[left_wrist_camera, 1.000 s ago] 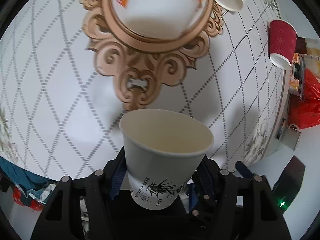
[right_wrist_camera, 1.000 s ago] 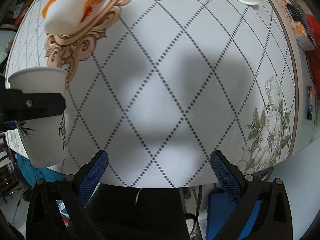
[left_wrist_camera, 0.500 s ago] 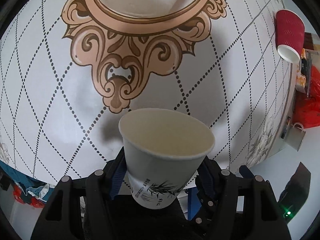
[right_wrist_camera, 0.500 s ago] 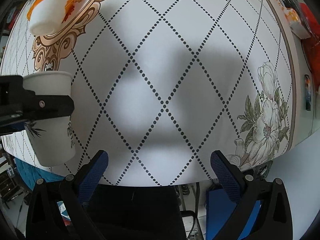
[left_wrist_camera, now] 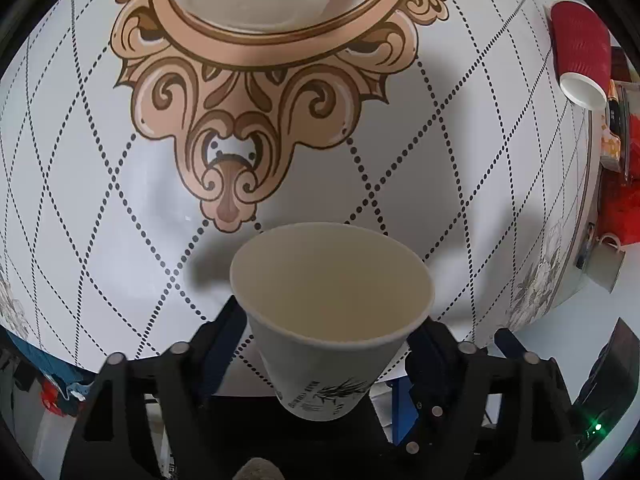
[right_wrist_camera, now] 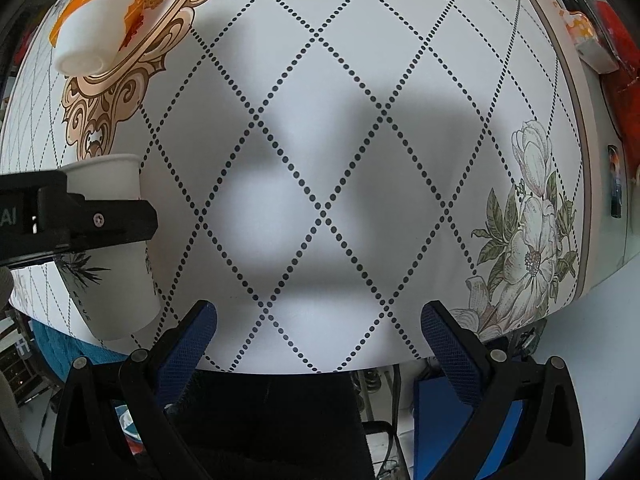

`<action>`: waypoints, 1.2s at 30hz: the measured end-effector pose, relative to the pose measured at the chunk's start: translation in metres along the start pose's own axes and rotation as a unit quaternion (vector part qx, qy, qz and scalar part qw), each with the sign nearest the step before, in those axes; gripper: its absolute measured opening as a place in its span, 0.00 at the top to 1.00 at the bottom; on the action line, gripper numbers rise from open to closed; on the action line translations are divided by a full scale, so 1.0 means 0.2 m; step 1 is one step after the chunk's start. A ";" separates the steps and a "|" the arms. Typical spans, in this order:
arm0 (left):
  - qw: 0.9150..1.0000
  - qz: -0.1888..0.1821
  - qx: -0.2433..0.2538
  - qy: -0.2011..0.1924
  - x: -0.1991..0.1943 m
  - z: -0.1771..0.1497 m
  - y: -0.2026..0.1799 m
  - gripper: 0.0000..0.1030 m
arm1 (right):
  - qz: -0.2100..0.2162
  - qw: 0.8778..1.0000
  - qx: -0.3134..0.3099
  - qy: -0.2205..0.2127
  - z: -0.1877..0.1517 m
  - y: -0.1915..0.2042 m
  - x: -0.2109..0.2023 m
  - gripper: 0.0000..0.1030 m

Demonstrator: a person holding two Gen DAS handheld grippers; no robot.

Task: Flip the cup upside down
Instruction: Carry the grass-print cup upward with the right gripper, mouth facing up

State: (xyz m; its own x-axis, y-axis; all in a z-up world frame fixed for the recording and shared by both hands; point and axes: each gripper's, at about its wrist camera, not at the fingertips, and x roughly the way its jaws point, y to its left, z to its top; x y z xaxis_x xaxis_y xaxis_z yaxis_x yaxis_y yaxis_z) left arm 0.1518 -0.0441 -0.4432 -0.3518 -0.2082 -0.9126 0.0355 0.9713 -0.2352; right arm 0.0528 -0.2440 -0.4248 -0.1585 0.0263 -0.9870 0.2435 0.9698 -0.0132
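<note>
White tabletop point(right_wrist_camera: 332, 128) with a glossy printed cover fills both views: dotted black lines cross it in a diamond lattice, a tan scrollwork medallion point(left_wrist_camera: 256, 92) sits at its middle, and a grey-green flower print point(right_wrist_camera: 528, 232) marks the corner by the rounded edge. Beyond that edge lie red bags and clutter, and below the near edge a dark chair back.

Clamped between the blue-padded fingers of the left gripper point(left_wrist_camera: 328, 344), the white paper cup point(left_wrist_camera: 332, 304) is held upright, mouth up, above the near part of the table. It is a smooth tapered cone with a rolled rim, a cream interior and an ink bamboo sketch low on its wall. In the right wrist view it hangs at the left edge near the table's rim.

The right gripper point(right_wrist_camera: 320, 328) has its textured blue pads spread wide, holding nothing, over a bare stretch of lattice.

On the medallion lies a white cup with orange print point(right_wrist_camera: 100, 32), tipped on its side. A ribbed red paper cup point(left_wrist_camera: 580, 56) lies on its side near the far right edge.
</note>
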 end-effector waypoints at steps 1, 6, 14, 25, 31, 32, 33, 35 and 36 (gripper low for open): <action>1.000 0.000 0.001 -0.001 0.00 0.00 0.00 0.17 | 0.000 1.000 0.000 0.000 0.00 0.00 0.00 0.00; 1.000 0.001 0.000 -0.002 -0.01 0.00 0.00 0.16 | 0.000 1.000 0.002 -0.001 0.01 0.01 -0.01 0.00; 1.000 0.000 0.006 -0.011 -0.07 -0.01 0.06 0.15 | 0.001 1.000 0.004 -0.002 0.01 0.03 -0.02 0.00; 0.997 -0.035 0.024 -0.062 -0.39 -0.08 0.11 0.15 | 0.020 1.000 0.004 -0.009 -0.03 0.03 -0.16 0.00; 0.990 0.009 0.047 -0.129 -0.63 -0.24 0.23 0.15 | 0.019 0.999 -0.019 -0.027 -0.09 0.06 -0.34 0.00; 0.990 0.018 0.048 -0.135 -0.64 -0.25 0.26 0.15 | 0.014 0.999 -0.028 -0.031 -0.11 0.08 -0.37 0.00; 0.989 0.025 0.050 -0.139 -0.64 -0.28 0.28 0.15 | 0.009 0.999 -0.040 -0.035 -0.12 0.10 -0.40 0.00; 0.987 0.041 0.049 -0.145 -0.63 -0.33 0.35 0.15 | -0.007 0.997 -0.067 -0.042 -0.13 0.15 -0.44 0.00; 0.987 0.050 0.046 -0.148 -0.62 -0.34 0.40 0.15 | -0.017 0.995 -0.084 -0.046 -0.14 0.18 -0.47 0.00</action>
State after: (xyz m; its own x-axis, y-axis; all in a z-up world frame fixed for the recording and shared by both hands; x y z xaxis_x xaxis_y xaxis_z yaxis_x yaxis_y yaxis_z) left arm 0.1345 0.0666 -0.3249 -0.0539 -0.1499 -0.9872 0.1465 0.9768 -0.1563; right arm 0.0503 -0.2041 -0.3280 -0.0741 -0.0229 -0.9970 0.0756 0.9967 -0.0286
